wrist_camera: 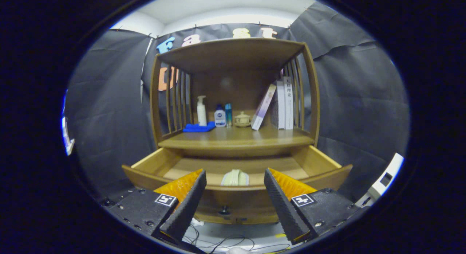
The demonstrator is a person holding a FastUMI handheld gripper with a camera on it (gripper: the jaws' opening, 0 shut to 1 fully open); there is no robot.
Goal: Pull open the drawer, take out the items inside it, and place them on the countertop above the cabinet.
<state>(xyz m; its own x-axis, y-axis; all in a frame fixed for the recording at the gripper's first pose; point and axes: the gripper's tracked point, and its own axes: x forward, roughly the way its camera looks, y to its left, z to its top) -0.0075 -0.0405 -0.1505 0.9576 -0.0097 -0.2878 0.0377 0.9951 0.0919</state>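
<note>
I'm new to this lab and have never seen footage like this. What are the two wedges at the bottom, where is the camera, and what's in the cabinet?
The camera rides on a hand-held grasping tool that a person carries; the two wedges are its fingers, spread open and holding nothing. Ahead stands a wooden cabinet with its drawer already pulled out. Inside the drawer, between the fingers, lies a pale folded item. On the countertop above are a blue cloth, a pump bottle, two small bottles, a little lidded jar and some books.
</note>
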